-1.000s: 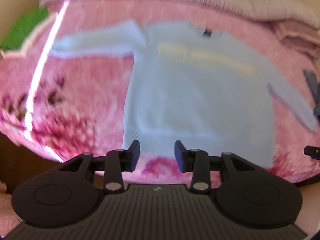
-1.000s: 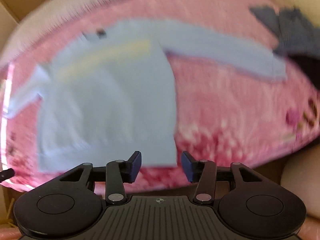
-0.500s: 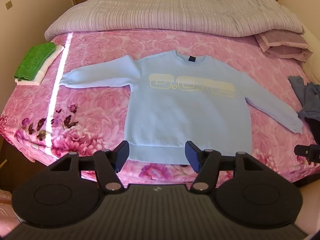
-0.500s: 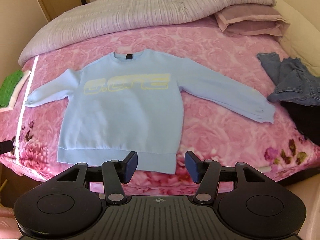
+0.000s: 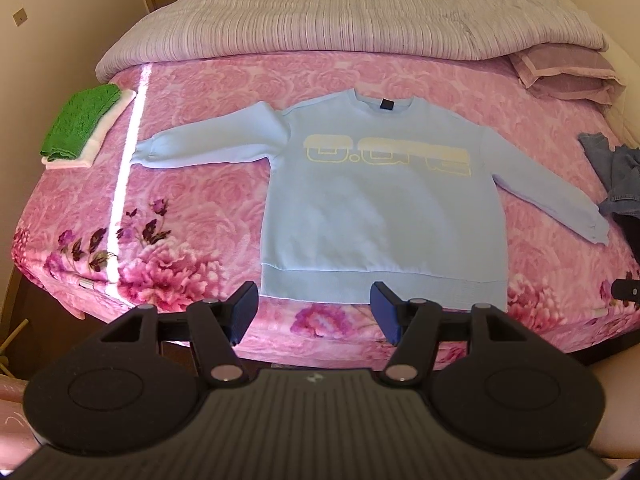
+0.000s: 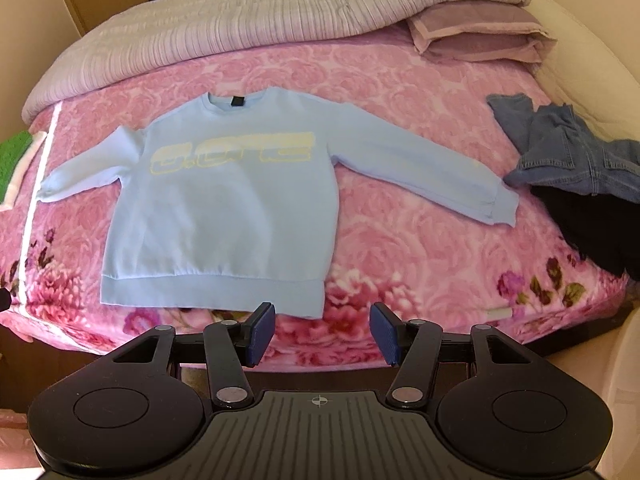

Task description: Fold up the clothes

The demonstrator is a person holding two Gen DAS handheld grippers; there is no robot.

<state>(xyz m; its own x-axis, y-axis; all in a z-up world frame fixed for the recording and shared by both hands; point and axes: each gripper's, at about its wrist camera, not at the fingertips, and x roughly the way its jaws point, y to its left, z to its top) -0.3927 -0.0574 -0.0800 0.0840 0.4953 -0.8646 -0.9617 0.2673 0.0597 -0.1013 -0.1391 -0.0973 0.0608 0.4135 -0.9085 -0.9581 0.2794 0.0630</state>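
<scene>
Nearest in the left wrist view, the left gripper [image 5: 314, 312] hangs above the foot edge of the bed [image 5: 208, 208], its jaws standing wide apart with nothing between them. The right gripper [image 6: 322, 334] likewise hovers over the foot edge, jaws apart and empty, just off the hem's right corner.

The light blue sweatshirt [image 5: 380, 208] lies flat and face up on the pink floral blanket, hem toward the grippers, collar at 12 o'clock, pale yellow lettering across the chest. Its hem runs close to the foot edge of the bed, leaving only a narrow strip of blanket at 6 o'clock. Both sleeves are spread out: one reaches toward 9 o'clock, the other slants toward 4 o'clock.

Open blanket lies to the 8 o'clock side of the body, crossed by a bright stripe of sunlight [image 5: 126, 196]. In the right wrist view bare blanket also lies below the slanting sleeve.

At 9 o'clock, near the bed's side edge, sits a folded green and white stack [image 5: 82, 128]. At 3 o'clock a heap of denim [image 6: 568, 152] lies just beyond the sleeve cuff, with a dark garment [image 6: 592, 232] below it.

Farthest, at 12 o'clock, a rolled lilac quilt [image 5: 340, 20] spans the head of the bed, with a mauve pillow [image 5: 568, 76] at 1 o'clock.
</scene>
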